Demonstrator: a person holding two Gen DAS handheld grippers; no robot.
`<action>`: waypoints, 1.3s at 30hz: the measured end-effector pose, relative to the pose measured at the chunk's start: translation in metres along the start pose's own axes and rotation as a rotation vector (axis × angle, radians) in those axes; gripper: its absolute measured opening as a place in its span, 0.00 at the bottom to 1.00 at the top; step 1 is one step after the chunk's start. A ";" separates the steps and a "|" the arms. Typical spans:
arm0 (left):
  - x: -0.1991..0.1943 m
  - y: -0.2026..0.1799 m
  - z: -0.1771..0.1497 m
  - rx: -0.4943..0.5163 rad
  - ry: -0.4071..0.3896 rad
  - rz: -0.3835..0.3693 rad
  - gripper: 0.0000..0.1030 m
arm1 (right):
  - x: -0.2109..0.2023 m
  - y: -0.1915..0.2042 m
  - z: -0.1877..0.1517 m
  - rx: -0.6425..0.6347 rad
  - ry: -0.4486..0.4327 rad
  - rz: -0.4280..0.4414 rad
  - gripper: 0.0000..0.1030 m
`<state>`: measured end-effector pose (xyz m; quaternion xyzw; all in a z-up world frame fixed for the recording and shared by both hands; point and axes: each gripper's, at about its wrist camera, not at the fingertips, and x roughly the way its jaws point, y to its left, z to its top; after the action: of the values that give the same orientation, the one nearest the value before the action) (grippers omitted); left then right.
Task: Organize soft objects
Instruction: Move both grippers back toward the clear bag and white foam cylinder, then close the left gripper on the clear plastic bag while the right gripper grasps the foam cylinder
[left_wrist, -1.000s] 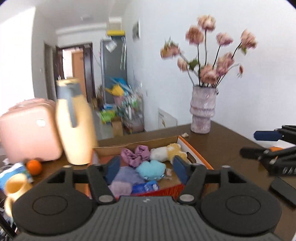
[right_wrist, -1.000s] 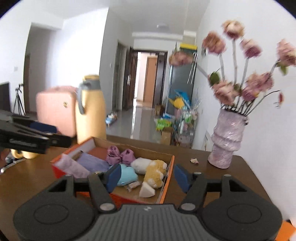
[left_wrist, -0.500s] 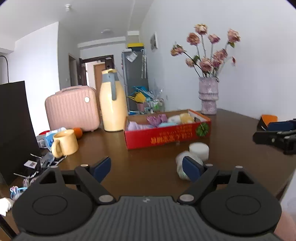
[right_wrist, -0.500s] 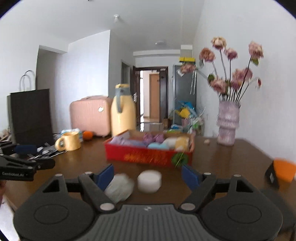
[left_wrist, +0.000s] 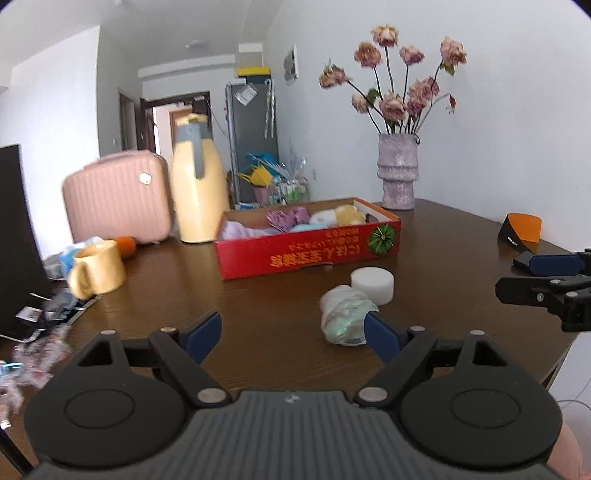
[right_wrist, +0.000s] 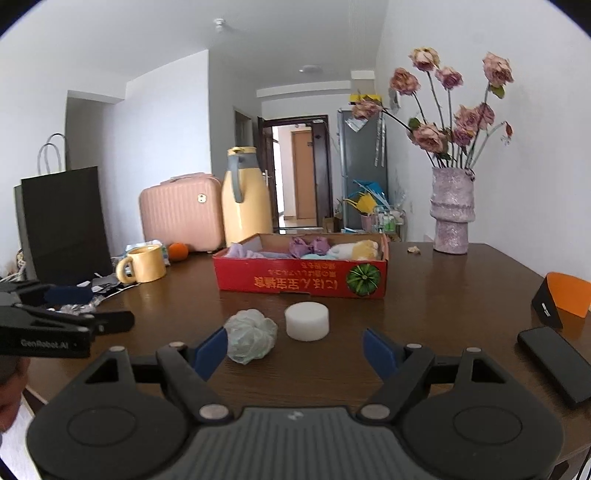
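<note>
A crumpled pale-green soft bundle (right_wrist: 251, 335) and a white foam puck (right_wrist: 307, 321) sit side by side on the dark wooden table (right_wrist: 424, 295), just in front of a red cardboard box (right_wrist: 301, 282) whose printed lettering reads upside down from here. The box already holds a lilac cloth, a purple bow, a light-blue piece and a yellow-and-white plush toy. The right tongs (right_wrist: 295, 347) stand wide open and empty above the near table edge; the bundle lies just inside their left finger, the puck beyond the gap. The left tongs (left_wrist: 291, 332) are likewise spread open with nothing between them, the bundle (left_wrist: 345, 317) beside their right fingertip. Bare tabletop stretches between the tongs and the box. A yellow mug (right_wrist: 142, 264) and clutter crowd the left side; a black phone (right_wrist: 554, 363) and an orange-and-black stand (right_wrist: 563, 299) occupy the right edge, a vase of dried flowers (right_wrist: 452, 210) the far corner.
</note>
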<state>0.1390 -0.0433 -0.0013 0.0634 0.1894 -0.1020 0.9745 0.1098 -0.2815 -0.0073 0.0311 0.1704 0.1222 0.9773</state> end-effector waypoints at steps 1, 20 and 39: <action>0.011 -0.005 0.002 0.006 0.009 -0.007 0.84 | 0.003 -0.002 0.000 0.005 0.005 -0.006 0.78; 0.139 0.020 0.006 -0.089 0.181 -0.086 0.29 | 0.139 -0.033 0.023 0.055 0.155 0.010 0.77; 0.086 0.018 0.023 -0.089 0.115 -0.105 0.30 | 0.153 -0.019 0.033 0.015 0.160 -0.011 0.52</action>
<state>0.2294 -0.0448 -0.0113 0.0158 0.2524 -0.1406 0.9572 0.2651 -0.2624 -0.0285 0.0277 0.2491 0.1176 0.9609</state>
